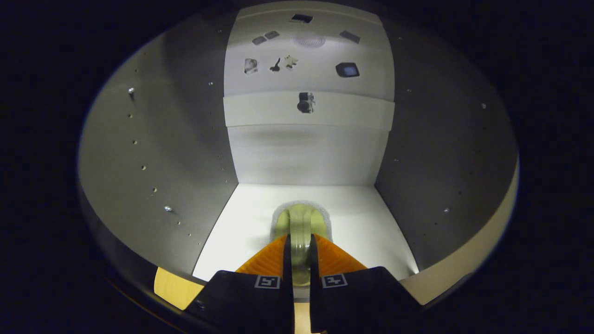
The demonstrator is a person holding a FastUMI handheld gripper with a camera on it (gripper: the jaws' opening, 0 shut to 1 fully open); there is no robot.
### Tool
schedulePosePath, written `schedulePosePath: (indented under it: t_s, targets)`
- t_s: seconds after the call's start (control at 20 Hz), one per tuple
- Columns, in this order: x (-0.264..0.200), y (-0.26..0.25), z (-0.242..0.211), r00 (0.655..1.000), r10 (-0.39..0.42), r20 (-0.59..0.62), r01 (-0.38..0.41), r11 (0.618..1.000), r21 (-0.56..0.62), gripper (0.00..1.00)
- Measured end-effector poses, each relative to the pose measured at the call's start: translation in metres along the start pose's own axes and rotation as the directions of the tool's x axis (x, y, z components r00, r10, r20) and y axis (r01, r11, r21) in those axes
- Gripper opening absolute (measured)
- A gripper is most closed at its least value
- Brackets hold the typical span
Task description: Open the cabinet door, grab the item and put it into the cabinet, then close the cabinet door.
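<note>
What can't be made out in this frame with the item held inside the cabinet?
- Item, gripper view: a pale greenish rounded thing between the gripper fingers; they cover its sides, so its kind is unclear.
- Cabinet floor beneath the item: contact cannot be told.
- Small things on the back wall: too small to identify.

Tool (300,246) level, its fingers apparently clamped close together on something.

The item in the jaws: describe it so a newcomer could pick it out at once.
Start at the open cabinet with its pale side walls, then drop to its white floor. Just above that floor, the gripper is shut on a pale yellow-green, translucent rounded item, the one coloured thing against the white interior.
</note>
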State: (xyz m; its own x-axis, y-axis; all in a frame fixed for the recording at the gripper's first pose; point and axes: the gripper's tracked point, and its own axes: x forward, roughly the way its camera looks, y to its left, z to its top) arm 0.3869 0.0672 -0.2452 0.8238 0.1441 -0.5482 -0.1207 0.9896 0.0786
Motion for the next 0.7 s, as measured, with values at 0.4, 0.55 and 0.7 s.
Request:
schedulePosePath:
  t_s: [0.4,0.55,0.7]
  targets:
    - [0.042,-0.013,0.001,0.999,-0.024,-0.024,0.025,0.999,0.032,0.24]
    - [0.040,-0.013,0.004,1.000,-0.021,-0.015,0.021,0.999,0.038,0.52]
    - [0.027,-0.015,0.019,0.999,-0.024,0.040,0.021,0.997,0.070,0.87]
